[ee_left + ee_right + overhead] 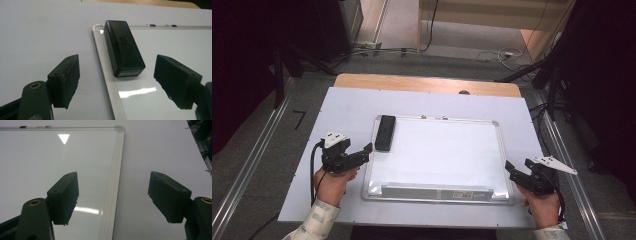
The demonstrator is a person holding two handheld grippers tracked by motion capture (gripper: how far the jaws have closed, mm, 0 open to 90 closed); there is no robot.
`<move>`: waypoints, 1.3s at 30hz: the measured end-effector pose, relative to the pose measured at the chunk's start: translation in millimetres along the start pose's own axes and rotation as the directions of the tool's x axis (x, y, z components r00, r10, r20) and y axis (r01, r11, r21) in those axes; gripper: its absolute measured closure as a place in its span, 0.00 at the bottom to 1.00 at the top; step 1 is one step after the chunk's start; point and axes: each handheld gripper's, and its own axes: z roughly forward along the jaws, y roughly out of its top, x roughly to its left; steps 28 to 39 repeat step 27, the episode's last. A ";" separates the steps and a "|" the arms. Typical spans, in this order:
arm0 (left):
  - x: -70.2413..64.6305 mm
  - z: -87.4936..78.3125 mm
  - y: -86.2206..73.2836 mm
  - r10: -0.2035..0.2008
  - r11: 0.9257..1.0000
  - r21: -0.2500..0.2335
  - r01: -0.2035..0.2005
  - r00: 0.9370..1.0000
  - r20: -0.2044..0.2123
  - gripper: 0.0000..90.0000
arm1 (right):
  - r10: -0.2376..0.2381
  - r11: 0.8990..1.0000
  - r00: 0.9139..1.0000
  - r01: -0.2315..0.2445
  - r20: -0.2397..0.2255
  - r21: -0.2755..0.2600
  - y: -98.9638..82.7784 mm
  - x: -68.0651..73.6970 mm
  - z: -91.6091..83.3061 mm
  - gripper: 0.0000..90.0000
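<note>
- We see a grey carpeted floor (452,37) all around, dim at both sides.
- A wooden table (427,83) sits in the middle, a white sheet (347,100) spread over it.
- Metal rails (249,165) run along either side of the floor.
- Cables (497,54) trail across the carpet at the far end.
- Pale wood panelling (492,12) closes the back.

Black grippers (368,149), grey plates, pale sleeves

A white sheet (337,105) covers most of the wooden tabletop (427,83) at the centre of the frame. Grey floor (257,140) surrounds it, with loose cables (497,54) along the upper edge.
</note>
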 end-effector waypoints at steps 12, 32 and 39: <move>17.9 -16.1 -15.9 0.000 1.000 0.015 0.001 0.999 -0.049 0.23 | 0.002 1.000 1.000 -0.002 0.006 0.001 -0.4 -2.0 -0.6 0.26; 43.9 -26.2 -32.1 -0.023 0.998 0.049 0.028 0.994 -0.111 0.24 | 0.000 1.000 1.000 0.000 0.012 0.001 -0.8 -2.5 -0.5 0.26; 43.9 -26.2 -32.1 -0.023 0.998 0.049 0.028 0.994 -0.111 0.24 | 0.000 1.000 1.000 0.000 0.012 0.001 -0.8 -2.5 -0.5 0.26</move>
